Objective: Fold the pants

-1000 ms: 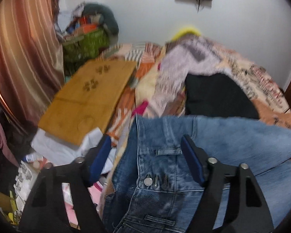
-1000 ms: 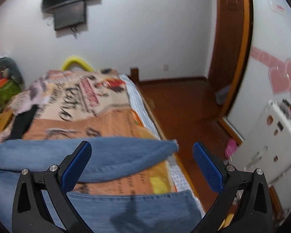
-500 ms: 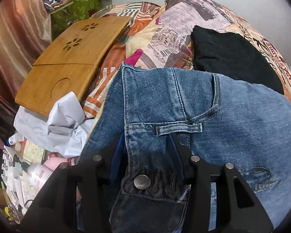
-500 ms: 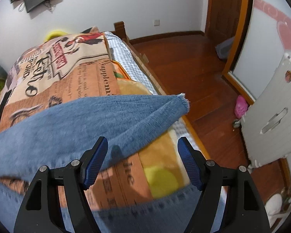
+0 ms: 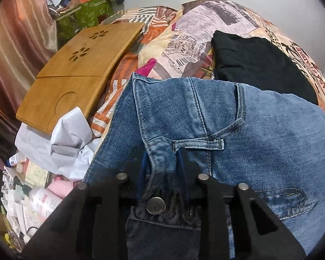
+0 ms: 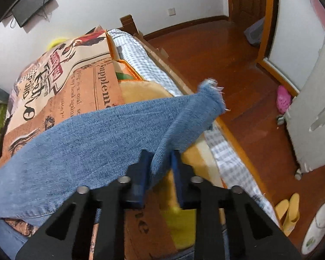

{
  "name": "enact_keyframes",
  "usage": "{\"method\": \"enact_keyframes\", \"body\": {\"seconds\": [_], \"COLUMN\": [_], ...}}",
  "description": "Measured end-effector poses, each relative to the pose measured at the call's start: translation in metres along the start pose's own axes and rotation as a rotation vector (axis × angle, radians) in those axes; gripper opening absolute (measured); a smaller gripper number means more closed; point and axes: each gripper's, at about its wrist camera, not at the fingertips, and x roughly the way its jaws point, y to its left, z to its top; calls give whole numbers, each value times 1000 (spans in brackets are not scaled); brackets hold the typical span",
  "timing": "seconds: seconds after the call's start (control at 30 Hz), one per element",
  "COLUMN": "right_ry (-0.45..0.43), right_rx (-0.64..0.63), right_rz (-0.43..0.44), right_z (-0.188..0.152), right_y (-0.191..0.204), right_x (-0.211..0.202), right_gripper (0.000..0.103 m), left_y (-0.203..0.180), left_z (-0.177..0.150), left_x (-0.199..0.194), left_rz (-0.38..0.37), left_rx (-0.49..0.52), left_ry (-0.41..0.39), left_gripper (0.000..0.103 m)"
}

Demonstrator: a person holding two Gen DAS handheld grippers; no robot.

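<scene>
Denim jeans [image 5: 260, 134] on the bed: left gripper [image 5: 162, 162] clamps the waistband, right gripper [image 6: 161, 162] has just closed on the frayed hem [image 6: 208, 101].

Soft, even indoor light; strong fisheye bending, dark vignetted corners, slight blur.

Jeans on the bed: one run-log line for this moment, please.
left gripper: closing on jeans waistband | right gripper: closing on leg hem | fold: not yet

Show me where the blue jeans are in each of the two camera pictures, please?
Left wrist view: the jeans fill the middle and right, waistband pinched in the left gripper.
Right wrist view: a frayed leg end runs from left to centre, pinched in the right gripper.
Shared landmark: the newspaper-print bedspread.
</scene>
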Motion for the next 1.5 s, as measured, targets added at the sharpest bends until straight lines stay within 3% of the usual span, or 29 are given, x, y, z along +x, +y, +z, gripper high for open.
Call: {"method": "enact_keyframes", "body": {"seconds": [0.23,0.47,0.63,0.73,0.83,0.97,1.13,1.4,1.5], "right_ry": [-56,25,49,10,-44,-82,-106,0,57], "right_rx": [49,165,80,36,-44,-156,-350,-583,-655], "right_rz": [32,17,-82,-110,-88,34,184,386,441], "right_z": [-7,-43,-42,-30,-16,2,12,4,-4], "right_y": [-18,-52,-43,-34,-8,45,142,272,304], "right_x": [-28,-24,-32,-50,-70,-82,-71,-19,1], "right_gripper": [8,8,8,8,9,11,37,41,41], "left_y": [-6,3,10,11,17,27,32,28,19], "left_z": [4,7,10,13,19,38,63,68,62], "left_x": [-9,-5,-12,-25,-44,-55,-41,18,24], "left_rz": [49,82,51,32,-11,-50,-64,-174,-157], "left_rx": [49,42,33,48,36,8,-6,-39,3], "left_ry": [-30,-27,-15,-26,-52,-66,-57,108,95], "left_gripper": [25,21,21,21,21,28,36,36,36]}}
